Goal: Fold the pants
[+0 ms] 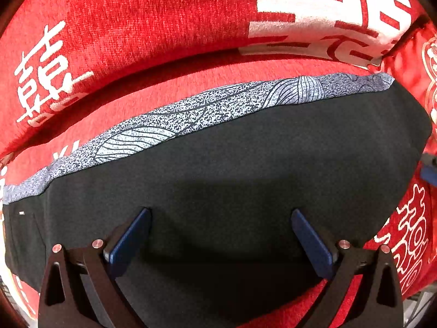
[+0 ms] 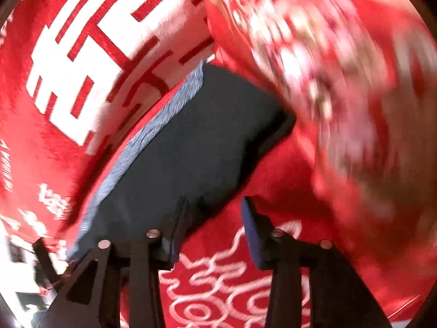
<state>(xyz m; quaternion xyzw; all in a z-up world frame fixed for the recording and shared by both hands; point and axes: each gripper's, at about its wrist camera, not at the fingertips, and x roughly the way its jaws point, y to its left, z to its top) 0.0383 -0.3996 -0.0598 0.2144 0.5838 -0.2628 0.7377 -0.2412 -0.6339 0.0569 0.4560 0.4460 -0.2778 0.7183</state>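
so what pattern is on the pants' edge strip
Grey-white speckle with dark leaf outlines on the strip; clearest in the left wrist view.

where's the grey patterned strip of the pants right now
In the left wrist view the grey patterned strip runs along the far edge of the folded black pants, next to the red cover, beyond the open left claw.

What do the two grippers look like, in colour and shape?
Both look alike. The left gripper and the right gripper have black angular frames with triangular cut-outs and round silver pins. Their jaws carry flat dark blue pads with a fine texture. No cables or sleeves are visible.
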